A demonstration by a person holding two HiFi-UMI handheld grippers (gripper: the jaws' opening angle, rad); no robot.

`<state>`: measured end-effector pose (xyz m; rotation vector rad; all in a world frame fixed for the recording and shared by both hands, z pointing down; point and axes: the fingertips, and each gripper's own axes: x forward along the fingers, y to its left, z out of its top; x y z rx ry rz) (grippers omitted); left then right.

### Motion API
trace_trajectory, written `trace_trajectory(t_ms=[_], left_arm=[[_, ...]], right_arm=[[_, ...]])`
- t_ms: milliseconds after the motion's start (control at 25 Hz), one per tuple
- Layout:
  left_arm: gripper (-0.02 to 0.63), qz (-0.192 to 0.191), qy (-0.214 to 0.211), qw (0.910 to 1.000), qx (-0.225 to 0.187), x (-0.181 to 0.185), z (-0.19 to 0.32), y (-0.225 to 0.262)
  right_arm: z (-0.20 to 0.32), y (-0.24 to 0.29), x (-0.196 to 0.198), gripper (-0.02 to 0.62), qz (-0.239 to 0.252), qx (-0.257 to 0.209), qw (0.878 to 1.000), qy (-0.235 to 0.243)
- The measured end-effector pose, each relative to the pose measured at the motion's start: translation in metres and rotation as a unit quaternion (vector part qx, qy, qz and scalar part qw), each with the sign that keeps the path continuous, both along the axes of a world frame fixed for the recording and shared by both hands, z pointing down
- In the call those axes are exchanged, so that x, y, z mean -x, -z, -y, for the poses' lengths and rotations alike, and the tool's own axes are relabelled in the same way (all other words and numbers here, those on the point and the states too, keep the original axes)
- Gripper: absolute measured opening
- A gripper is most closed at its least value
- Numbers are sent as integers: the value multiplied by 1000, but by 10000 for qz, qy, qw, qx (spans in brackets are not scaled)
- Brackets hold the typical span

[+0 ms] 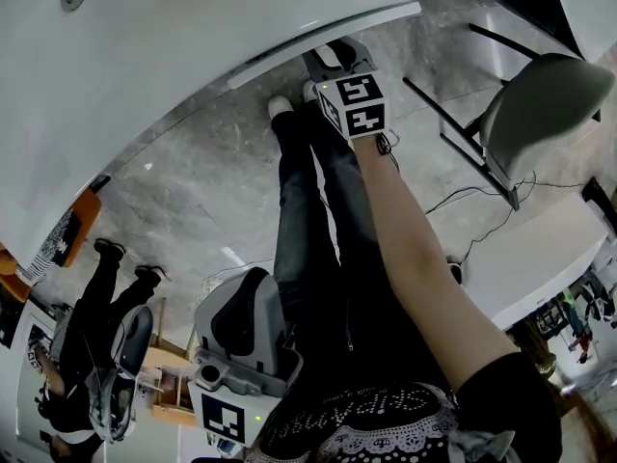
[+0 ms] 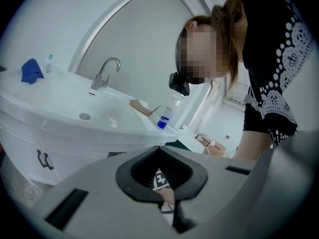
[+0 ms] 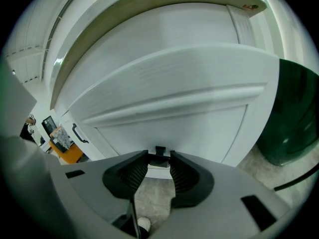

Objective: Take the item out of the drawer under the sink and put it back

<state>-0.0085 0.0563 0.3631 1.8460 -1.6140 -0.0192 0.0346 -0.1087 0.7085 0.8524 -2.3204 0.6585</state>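
The white drawer front (image 3: 174, 118) under the sink (image 1: 145, 56) fills the right gripper view, and it is closed. Its small black handle (image 3: 160, 152) sits between the tips of my right gripper (image 3: 159, 156), whose jaws press on it from both sides. In the head view my right gripper (image 1: 333, 58) reaches under the sink's rim at arm's length. My left gripper (image 1: 247, 297) hangs low beside the person's legs, shut and empty. In its own view my left gripper (image 2: 160, 151) points up at the basin. No item from the drawer is visible.
A tap (image 2: 104, 71), a blue cloth (image 2: 31, 70) and a blue-labelled bottle (image 2: 167, 114) stand on the sink top. A dark green bin (image 3: 294, 113) is right of the cabinet. A grey chair (image 1: 545, 104) and floor cables (image 1: 482, 215) lie to the right. Another cabinet handle (image 3: 79, 133) shows on the left.
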Motion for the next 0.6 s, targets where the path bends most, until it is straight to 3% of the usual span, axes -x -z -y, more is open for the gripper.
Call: trace_trajectory(t_ms=[600], left_arm=[[5,-7,-31,10000,-10,-4,-2,-1]], right_arm=[[-19,-3,-18,146,11,45,10000,-1]])
